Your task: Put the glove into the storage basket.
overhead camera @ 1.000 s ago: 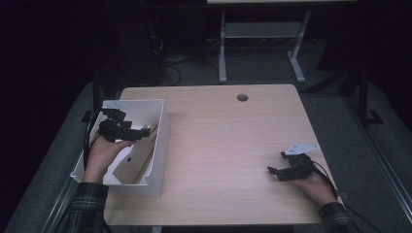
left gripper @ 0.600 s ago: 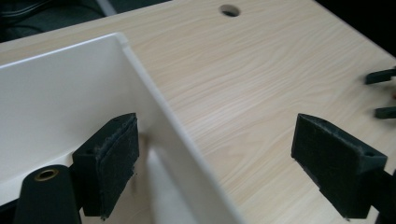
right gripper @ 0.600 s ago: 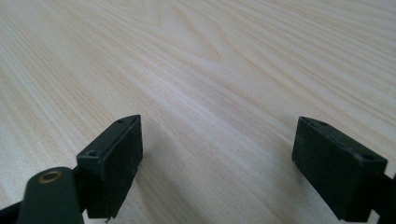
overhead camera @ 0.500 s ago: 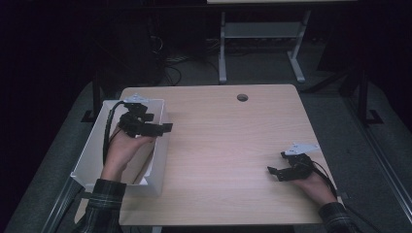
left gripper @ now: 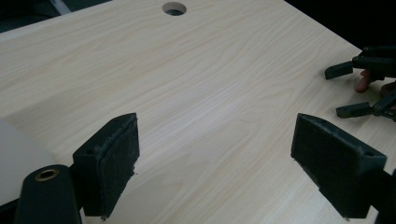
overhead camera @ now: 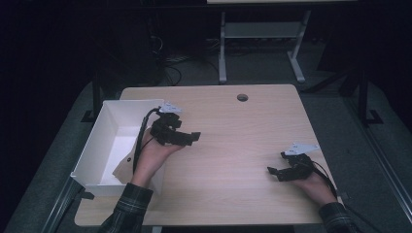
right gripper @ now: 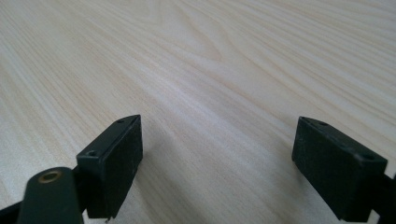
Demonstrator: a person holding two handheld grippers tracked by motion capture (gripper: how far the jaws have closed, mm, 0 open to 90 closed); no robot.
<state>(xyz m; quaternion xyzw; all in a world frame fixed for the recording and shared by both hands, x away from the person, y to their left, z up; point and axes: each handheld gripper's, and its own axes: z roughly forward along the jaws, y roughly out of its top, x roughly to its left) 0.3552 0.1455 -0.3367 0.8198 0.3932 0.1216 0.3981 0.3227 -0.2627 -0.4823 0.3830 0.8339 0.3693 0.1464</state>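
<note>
Left gripper (overhead camera: 190, 138): held above the table (overhead camera: 243, 145) just past the right wall of the white box (overhead camera: 92, 150), pointing toward the table's middle; jaws wide apart with nothing between them.
Left gripper view: its two black padded jaws frame bare wood; the right gripper (left gripper: 362, 88) shows far off at the right edge, and the round hole (left gripper: 174, 8) sits at the top.
Right gripper (overhead camera: 274, 171): low over the table near the front right corner, well apart from the left one; jaws spread, gripping nothing.
White box: on the table's left edge, open-topped, beside the person's left hand (overhead camera: 150, 158).
</note>
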